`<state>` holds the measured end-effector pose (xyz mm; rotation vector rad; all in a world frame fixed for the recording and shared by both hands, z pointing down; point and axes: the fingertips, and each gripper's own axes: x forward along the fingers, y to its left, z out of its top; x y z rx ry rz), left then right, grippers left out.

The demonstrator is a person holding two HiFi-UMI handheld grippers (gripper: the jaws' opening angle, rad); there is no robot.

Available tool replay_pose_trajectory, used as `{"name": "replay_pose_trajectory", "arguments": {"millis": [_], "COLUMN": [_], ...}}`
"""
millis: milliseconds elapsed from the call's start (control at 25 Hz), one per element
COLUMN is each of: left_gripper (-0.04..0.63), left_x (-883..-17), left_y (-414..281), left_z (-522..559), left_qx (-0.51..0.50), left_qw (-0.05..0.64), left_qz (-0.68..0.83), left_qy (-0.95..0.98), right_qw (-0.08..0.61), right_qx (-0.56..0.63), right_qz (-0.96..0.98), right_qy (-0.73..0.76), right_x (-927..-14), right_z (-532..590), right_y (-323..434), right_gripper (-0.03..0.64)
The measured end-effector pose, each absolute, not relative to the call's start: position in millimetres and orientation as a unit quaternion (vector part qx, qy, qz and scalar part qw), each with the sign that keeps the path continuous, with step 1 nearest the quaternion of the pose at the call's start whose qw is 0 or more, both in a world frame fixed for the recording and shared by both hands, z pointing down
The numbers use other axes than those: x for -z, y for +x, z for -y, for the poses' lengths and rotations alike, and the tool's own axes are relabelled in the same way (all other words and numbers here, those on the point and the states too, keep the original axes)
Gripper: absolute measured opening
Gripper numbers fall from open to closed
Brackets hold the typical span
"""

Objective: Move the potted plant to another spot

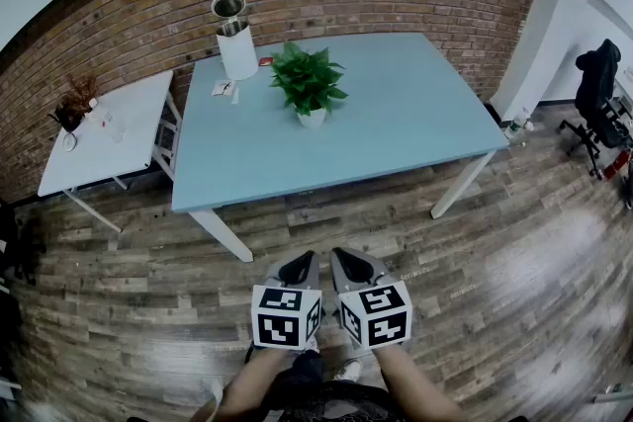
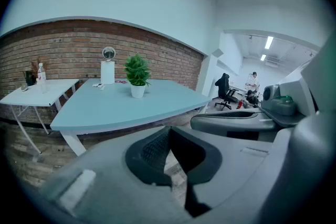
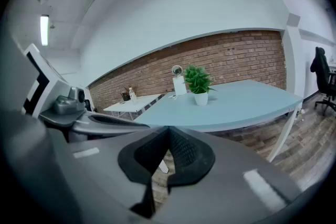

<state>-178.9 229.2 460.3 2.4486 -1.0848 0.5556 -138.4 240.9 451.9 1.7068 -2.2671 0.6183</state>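
Observation:
A leafy green potted plant (image 1: 309, 86) in a small white pot stands upright on the light blue table (image 1: 396, 128), left of the middle. It also shows far off as the potted plant (image 2: 137, 75) and the potted plant (image 3: 199, 83) in the two gripper views. My left gripper (image 1: 299, 268) and right gripper (image 1: 348, 266) hang side by side over the wooden floor, well short of the table's near edge. Both have their jaws together at the tips with nothing between them. Neither touches the plant.
A white cylinder with a round mirror (image 1: 233, 37) and small items stand at the table's far left corner. A smaller white table (image 1: 104, 143) with a dried plant sits to the left before the brick wall. An office chair (image 1: 597, 99) is at the far right.

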Motion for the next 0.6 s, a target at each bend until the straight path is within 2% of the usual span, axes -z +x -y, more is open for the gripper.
{"name": "replay_pose_trajectory", "arguments": {"millis": [600], "left_gripper": [-0.005], "left_x": [-456.4], "left_y": [-208.1], "left_z": [-151.4], "left_qx": [-0.185], "left_qw": [0.204], "left_qz": [0.369], "left_qy": [0.887], "right_qw": [0.14], "right_qx": [-0.193], "right_qz": [0.766], "right_qy": [0.597], "right_x": [-446.0], "right_z": [-163.2], "right_y": [-172.0], "right_gripper": [0.006]}}
